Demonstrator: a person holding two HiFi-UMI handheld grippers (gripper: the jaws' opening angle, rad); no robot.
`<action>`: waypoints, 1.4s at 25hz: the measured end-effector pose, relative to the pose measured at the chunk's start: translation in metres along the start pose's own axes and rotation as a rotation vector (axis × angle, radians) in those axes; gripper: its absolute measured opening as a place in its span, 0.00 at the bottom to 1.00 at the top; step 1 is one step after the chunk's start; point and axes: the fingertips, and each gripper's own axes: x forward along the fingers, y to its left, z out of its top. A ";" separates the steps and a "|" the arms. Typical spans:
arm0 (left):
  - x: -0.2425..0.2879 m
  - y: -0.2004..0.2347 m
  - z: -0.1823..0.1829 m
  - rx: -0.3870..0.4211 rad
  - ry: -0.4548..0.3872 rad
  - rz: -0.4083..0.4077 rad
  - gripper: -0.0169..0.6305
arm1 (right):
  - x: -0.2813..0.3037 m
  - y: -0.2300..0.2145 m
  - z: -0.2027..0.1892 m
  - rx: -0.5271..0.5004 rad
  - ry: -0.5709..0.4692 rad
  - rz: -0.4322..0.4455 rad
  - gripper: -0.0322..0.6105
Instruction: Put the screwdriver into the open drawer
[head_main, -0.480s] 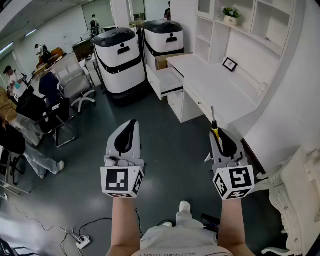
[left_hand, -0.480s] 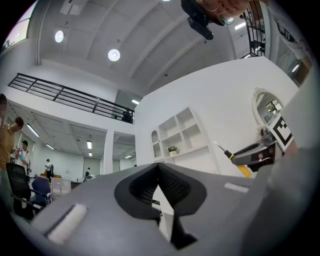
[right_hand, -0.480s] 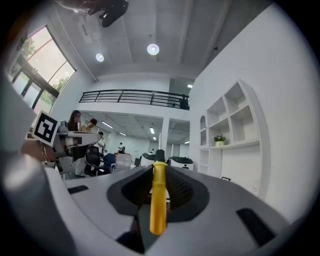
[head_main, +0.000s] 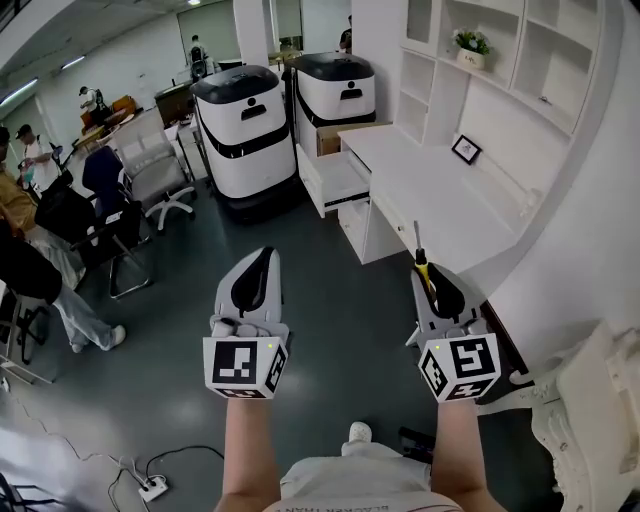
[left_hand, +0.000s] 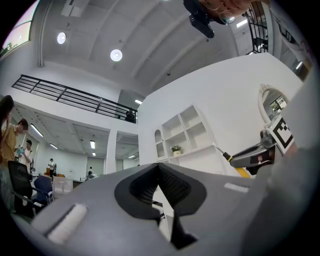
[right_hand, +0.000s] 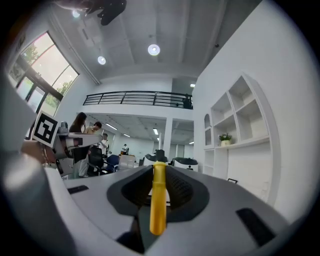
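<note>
1. Desk (head_main: 430, 195): white and long, set against the right-hand wall, with white open shelves (head_main: 520, 70) built above it.
2. Two machines (head_main: 245, 130): white bodies with black tops, standing side by side on the grey floor past the desk's far end.
3. Office chairs (head_main: 150, 165): grey, on wheels, well apart from the desk beyond the nearer machine. Seated people are beside them.
4. Carved chair (head_main: 590, 425): white, just past the desk's near end.
5. Drawer (head_main: 335, 180): white, pulled out at the desk's far end and facing the machines. What is inside cannot be made out.
6. Left gripper (head_main: 262, 256): grey with black pads, held over the floor well out from the desk front. The jaw tips meet and nothing is between them.
7. Right gripper (head_main: 437, 272): same make, held over the floor near the desk's near end. Its jaws are narrow and clamped on the handle of item 8.
8. Screwdriver (head_main: 421, 250): yellow handle with a black collar and a thin metal shaft. It sticks out beyond the right jaws toward the desk front, in the air and well apart from the drawer.
9. Picture frame (head_main: 463, 150): small and dark, standing at the back of the desk top.
10. Potted plant (head_main: 470, 45): green in a white pot, on a shelf above the desk.
11. Power strip (head_main: 152, 487): white, on the floor far from the desk, with cables running to it.
</note>
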 end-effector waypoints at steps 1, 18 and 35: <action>0.007 -0.002 -0.001 0.002 0.001 0.004 0.04 | 0.006 -0.006 -0.001 0.007 -0.004 0.010 0.18; 0.092 -0.011 -0.040 0.019 0.050 0.074 0.04 | 0.098 -0.056 -0.016 0.013 -0.004 0.126 0.18; 0.257 0.115 -0.113 -0.010 0.051 0.043 0.04 | 0.301 -0.077 -0.046 0.031 0.037 0.098 0.18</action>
